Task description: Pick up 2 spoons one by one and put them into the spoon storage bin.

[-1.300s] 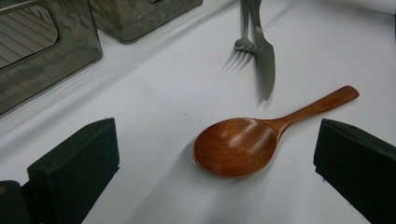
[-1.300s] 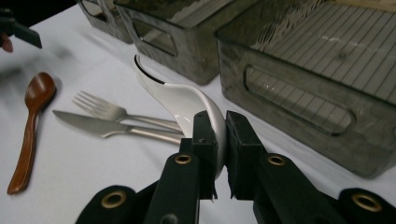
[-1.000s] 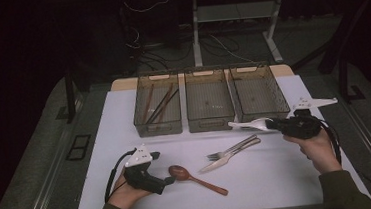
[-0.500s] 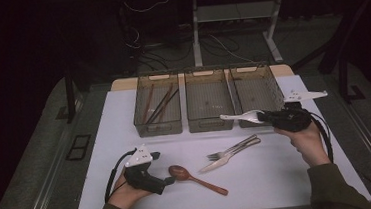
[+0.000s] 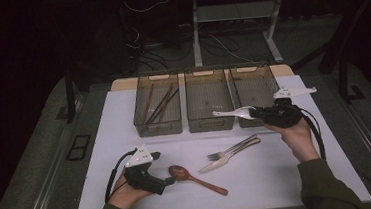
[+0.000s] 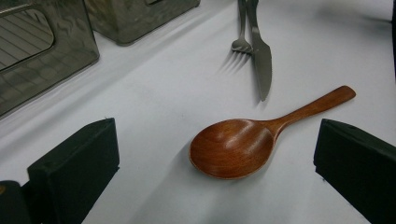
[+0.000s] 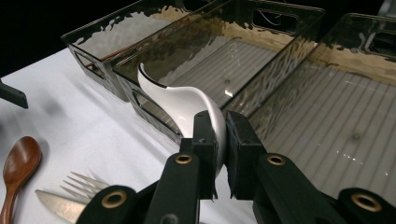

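The right gripper is clamped on a white spoon, carrying it just over the near rim of the middle bin, probably to drop it in with cutlery being sorted by type. The left bin already holds chopsticks; the right bin looks empty. The left gripper rests open on the worktop, jaws flanking a wooden spoon without touching it. A fork and knife lie between the hands, clear of the path.

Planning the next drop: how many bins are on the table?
3, in a row at the mat's far edge: left bin holding chopsticks, middle bin and right bin look empty.
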Available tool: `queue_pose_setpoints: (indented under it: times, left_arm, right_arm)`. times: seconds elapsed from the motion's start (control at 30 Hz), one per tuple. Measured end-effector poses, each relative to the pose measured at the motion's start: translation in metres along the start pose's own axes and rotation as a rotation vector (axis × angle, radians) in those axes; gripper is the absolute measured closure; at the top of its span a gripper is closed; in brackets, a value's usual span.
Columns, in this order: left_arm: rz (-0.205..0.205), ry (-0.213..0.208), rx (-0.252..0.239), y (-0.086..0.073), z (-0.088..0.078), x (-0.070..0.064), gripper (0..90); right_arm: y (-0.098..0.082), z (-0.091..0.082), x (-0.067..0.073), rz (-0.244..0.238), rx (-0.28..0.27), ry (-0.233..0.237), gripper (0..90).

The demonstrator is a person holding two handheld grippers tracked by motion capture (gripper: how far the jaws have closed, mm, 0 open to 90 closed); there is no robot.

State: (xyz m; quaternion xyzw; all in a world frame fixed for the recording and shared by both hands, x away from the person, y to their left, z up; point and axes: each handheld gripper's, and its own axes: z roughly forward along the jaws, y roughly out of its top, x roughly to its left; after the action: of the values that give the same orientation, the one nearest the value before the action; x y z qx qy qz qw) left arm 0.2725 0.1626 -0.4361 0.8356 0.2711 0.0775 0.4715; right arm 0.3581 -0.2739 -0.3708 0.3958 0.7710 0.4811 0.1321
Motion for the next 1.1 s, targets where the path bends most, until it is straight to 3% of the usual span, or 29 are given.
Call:
queue_pose_setpoints:
  times: [0.33, 0.93, 1.1]
  left_arm:
    - [-0.005, -0.002, -0.007, 0.000, 0.000, 0.001, 0.0]
    - [-0.005, -0.008, -0.007, -0.001, 0.000, 0.000, 0.0]
    - [-0.006, -0.010, -0.007, -0.001, -0.001, -0.001, 0.0]
  right_arm:
    - [0.010, 0.028, 0.007, -0.011, 0.007, 0.019, 82.3]
    - [0.022, 0.072, 0.010, -0.016, 0.074, -0.002, 82.2]
    - [0.025, 0.082, 0.013, -0.039, 0.091, -0.012, 81.6]
